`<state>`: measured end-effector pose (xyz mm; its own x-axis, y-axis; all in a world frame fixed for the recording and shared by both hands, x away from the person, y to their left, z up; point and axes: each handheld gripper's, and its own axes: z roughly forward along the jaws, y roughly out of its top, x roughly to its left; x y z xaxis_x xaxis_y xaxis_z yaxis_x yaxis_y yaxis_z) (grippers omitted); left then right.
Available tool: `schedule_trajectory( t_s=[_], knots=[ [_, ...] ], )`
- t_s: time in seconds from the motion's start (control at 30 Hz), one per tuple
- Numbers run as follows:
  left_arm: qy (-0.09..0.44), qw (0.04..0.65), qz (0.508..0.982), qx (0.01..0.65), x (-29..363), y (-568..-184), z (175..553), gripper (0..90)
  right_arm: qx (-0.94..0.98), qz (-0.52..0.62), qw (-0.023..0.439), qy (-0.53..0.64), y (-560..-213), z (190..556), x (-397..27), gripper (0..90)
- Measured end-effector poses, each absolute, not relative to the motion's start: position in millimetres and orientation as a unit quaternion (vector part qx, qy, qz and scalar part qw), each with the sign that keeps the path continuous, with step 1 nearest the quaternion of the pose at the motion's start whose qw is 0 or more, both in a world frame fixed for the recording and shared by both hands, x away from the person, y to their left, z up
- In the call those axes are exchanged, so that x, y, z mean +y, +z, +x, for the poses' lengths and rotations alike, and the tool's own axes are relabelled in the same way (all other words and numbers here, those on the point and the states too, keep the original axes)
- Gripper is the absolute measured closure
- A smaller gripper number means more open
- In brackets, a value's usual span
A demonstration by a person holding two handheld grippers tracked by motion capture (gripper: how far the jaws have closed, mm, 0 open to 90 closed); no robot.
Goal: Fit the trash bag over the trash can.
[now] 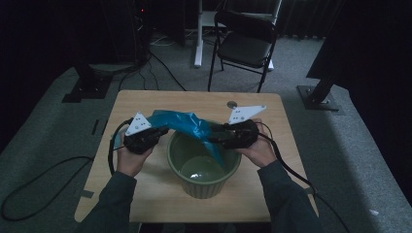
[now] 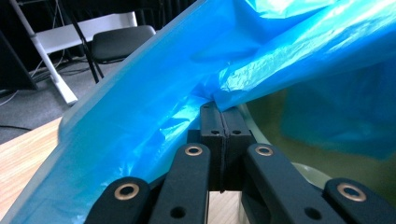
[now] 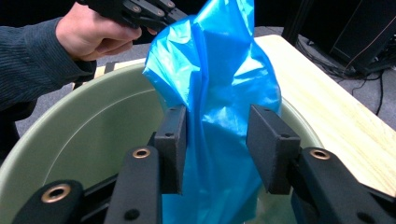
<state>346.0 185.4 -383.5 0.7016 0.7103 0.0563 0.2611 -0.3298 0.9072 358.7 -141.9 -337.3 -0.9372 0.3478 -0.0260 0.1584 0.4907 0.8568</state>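
A thin blue plastic bag (image 1: 187,127) is stretched over the far rim of a ribbed green pot (image 1: 204,187) in the middle of the wooden table (image 1: 145,199). My left gripper (image 1: 164,131) is at the pot's left rim. In the left gripper view its jaws (image 2: 223,112) are shut on a pinched fold of the bag (image 2: 154,93). My right gripper (image 1: 214,138) is over the pot's right rim. Its jaws (image 3: 217,126) stand apart, and the bag (image 3: 219,84) hangs loose between them, down into the pot (image 3: 88,135).
A black folding chair (image 1: 245,43) and a white stand leg (image 1: 198,34) are on the carpet beyond the table. Cables run over the floor at the left and trail from both grippers. The person's other hand (image 3: 88,35) holds the left gripper above the pot's far rim.
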Motion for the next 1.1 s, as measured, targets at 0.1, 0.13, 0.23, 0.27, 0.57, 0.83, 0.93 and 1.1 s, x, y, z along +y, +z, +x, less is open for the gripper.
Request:
schedule_trajectory(
  t_s=[0.1, 0.13, 0.23, 0.27, 0.57, 0.83, 0.93, 1.1],
  knots=[
    [0.230, 0.487, 0.783, 0.311, 186.0, -384.8, 346.1, 90.0, 0.855, 0.145, 0.103, 0.487, -332.5, 356.1, -147.2, 56.1],
    [0.231, 0.486, 0.783, 0.311, 185.7, -385.0, 345.9, 90.0, 0.852, 0.148, 0.103, 0.492, -331.3, 355.8, -148.0, 56.5],
    [0.230, 0.488, 0.784, 0.308, 183.8, -385.5, 345.4, 90.0, 0.845, 0.160, 0.107, 0.499, -328.7, 358.6, -150.2, 66.7],
    [0.230, 0.488, 0.784, 0.307, 183.0, -385.6, 345.4, 90.0, 0.843, 0.166, 0.108, 0.501, -328.0, 360.3, -150.3, 68.0],
    [0.227, 0.494, 0.784, 0.298, 175.9, -385.1, 344.1, 90.0, 0.837, 0.172, 0.111, 0.507, -323.0, 365.8, -133.0, 72.5],
    [0.232, 0.497, 0.785, 0.288, 170.5, -382.6, 340.2, 90.0, 0.851, 0.160, 0.096, 0.490, -329.3, 368.4, -106.2, 66.3],
    [0.232, 0.499, 0.785, 0.286, 168.8, -381.9, 339.0, 90.0, 0.853, 0.152, 0.089, 0.491, -329.6, 367.2, -99.8, 65.4],
    [0.232, 0.501, 0.785, 0.280, 166.2, -380.7, 337.4, 90.0, 0.864, 0.153, 0.093, 0.470, -336.0, 368.4, -90.7, 69.1]
  ],
)
